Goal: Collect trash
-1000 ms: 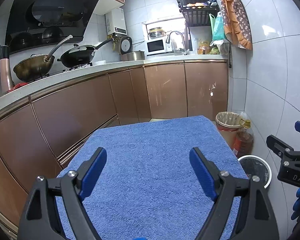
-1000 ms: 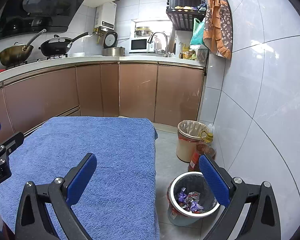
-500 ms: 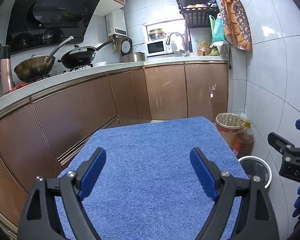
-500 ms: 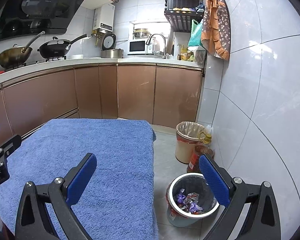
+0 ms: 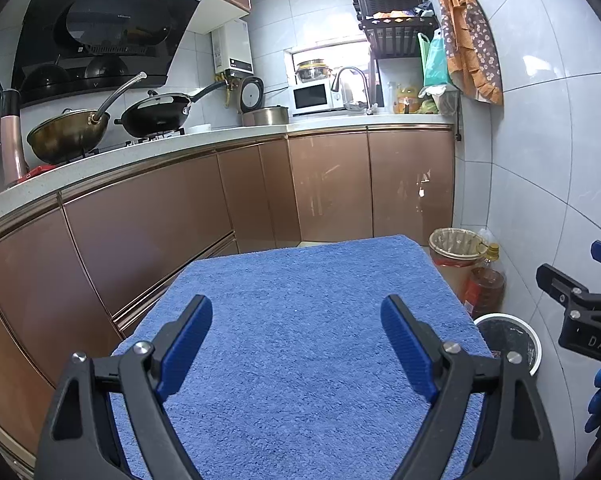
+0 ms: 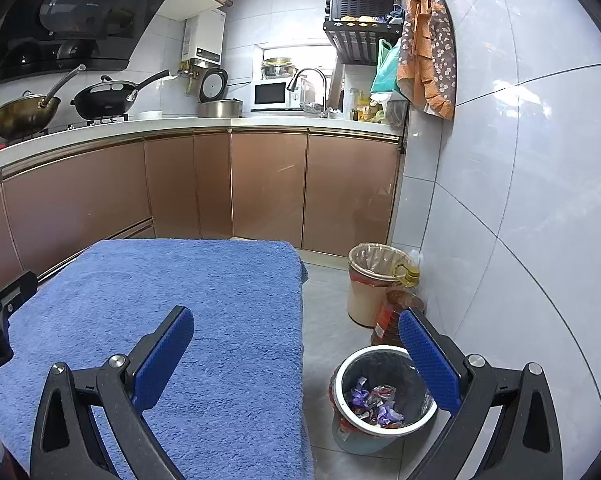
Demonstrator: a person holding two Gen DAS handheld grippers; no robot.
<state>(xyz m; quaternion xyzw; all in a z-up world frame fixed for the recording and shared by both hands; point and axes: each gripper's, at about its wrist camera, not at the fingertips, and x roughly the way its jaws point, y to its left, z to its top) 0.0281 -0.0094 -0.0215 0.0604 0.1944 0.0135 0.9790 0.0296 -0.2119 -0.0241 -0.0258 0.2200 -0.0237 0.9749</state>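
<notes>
A small round waste bin [image 6: 384,394] with a white rim and black liner stands on the floor right of the table; crumpled purple and red wrappers [image 6: 374,400] lie inside it. It also shows in the left wrist view [image 5: 510,338]. A blue towel [image 5: 296,344] covers the table, and no trash shows on it. My left gripper [image 5: 296,332] is open and empty above the towel. My right gripper [image 6: 296,344] is open and empty over the towel's right edge [image 6: 300,320], beside the bin. The right gripper's body shows in the left wrist view [image 5: 580,312].
A taller lined bin [image 6: 370,282] and an oil bottle [image 6: 398,306] stand by the tiled wall behind the small bin. Brown cabinets [image 5: 180,216] with a white counter run along the left and back, carrying woks [image 5: 66,132], a microwave [image 5: 312,98] and a sink tap.
Both grippers have stayed open and drifted only slightly; the right view has shifted a little, with the bin a bit nearer. Nothing was picked up or let go.
</notes>
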